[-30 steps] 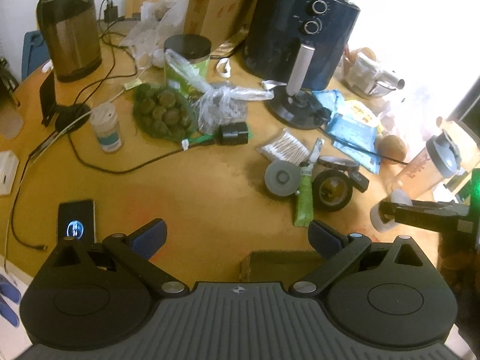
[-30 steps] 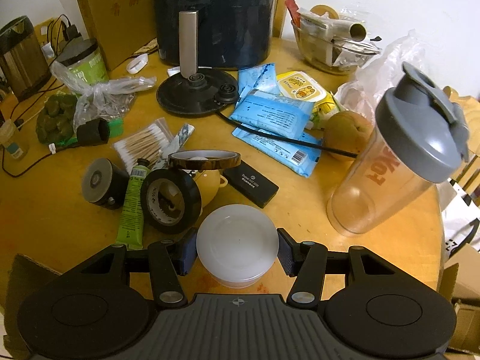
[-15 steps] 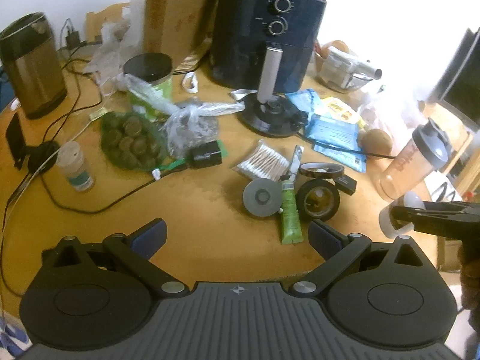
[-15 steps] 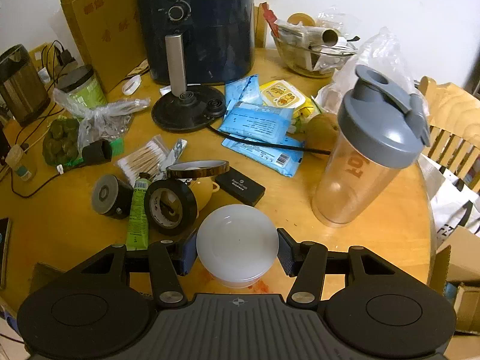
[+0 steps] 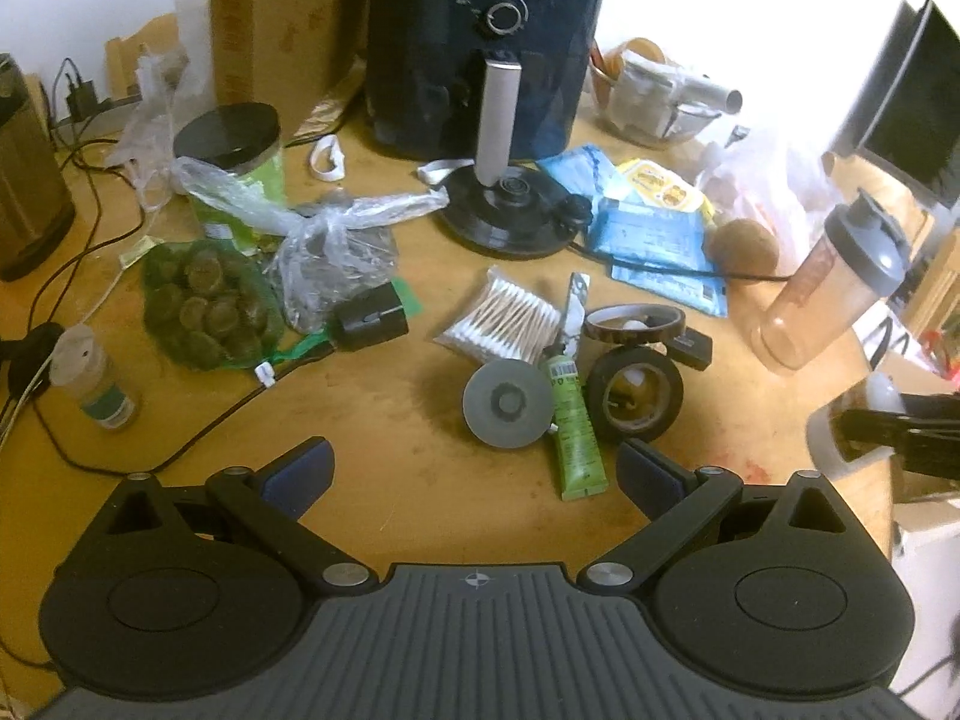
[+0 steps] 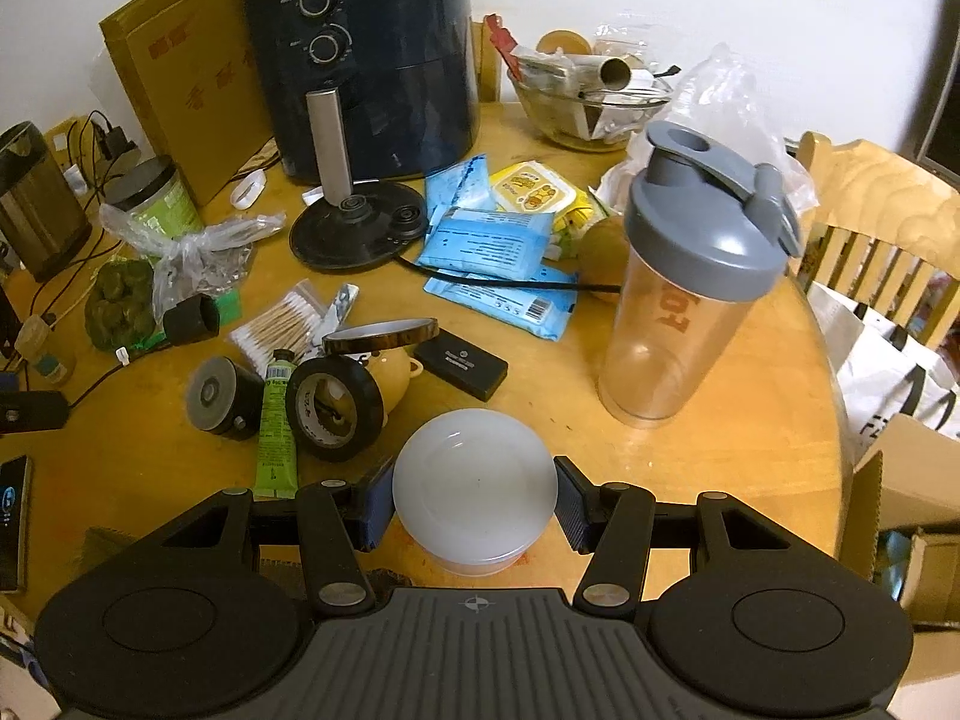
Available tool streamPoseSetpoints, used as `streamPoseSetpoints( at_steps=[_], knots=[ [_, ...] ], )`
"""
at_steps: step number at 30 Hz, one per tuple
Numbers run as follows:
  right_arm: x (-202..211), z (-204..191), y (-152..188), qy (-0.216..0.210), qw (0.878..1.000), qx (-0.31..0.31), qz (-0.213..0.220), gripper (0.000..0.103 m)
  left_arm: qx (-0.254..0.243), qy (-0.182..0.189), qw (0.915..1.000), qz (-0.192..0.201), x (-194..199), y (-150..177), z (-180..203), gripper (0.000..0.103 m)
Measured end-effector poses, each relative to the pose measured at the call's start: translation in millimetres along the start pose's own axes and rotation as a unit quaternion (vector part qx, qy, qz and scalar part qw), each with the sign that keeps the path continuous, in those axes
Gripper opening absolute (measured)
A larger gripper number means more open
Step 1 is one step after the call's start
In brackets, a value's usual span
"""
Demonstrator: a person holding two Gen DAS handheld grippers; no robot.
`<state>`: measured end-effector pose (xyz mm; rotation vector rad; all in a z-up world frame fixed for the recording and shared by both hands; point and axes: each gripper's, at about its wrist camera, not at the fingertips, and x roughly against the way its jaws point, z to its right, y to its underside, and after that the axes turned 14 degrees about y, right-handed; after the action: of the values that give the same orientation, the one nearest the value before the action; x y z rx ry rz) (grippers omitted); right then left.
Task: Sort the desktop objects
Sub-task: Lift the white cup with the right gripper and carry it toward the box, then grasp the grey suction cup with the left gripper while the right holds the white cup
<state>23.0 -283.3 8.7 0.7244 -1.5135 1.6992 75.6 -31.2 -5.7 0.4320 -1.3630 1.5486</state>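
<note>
Clutter crowds the table. The right claw is half closed, its pads pressed on both sides of a white lidded tub carried above the near table edge. The left claw gapes wide with nothing in it. Just ahead and slightly right of it lies the green tube, long axis pointing away, between the grey disc and black tape roll; the left claw is judged the nearer.

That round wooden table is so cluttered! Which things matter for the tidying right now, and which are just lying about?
In the job:
- right gripper
- round white plastic tub, clamped in it
- left gripper, open and empty

Lying about:
- dark blue air fryer
- grey-lidded clear shaker bottle
- green tube
- black tape roll
</note>
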Motion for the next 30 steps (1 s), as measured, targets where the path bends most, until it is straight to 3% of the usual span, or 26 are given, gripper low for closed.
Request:
streamPoseSetpoints(
  at_steps=[15,24,26,28,30],
  knots=[
    [22.6,26.8,16.8,0.021,0.999,-0.035,-0.004,0.057,-0.023,0.03,0.9986,-0.037,-59.9,-12.1,-10.0,0.103],
    [27.9,38.6,29.0,0.036,0.997,-0.061,-0.013,0.057,-0.005,0.039,0.9972,-0.063,-100.7,-23.8,-21.1,0.102],
    [29.1,40.9,31.5,0.04,0.997,-0.066,-0.015,0.057,-0.001,0.036,0.9969,-0.07,-109.0,-26.0,-23.6,0.098],
    [30.0,43.2,33.6,0.042,0.996,-0.071,-0.017,0.057,0.006,0.036,0.996,-0.081,-117.5,-27.3,-27.1,0.086],
    [31.0,45.6,35.7,0.045,0.996,-0.075,-0.018,0.057,0.018,0.036,0.9948,-0.093,-124.9,-28.0,-31.4,0.086]
  ],
)
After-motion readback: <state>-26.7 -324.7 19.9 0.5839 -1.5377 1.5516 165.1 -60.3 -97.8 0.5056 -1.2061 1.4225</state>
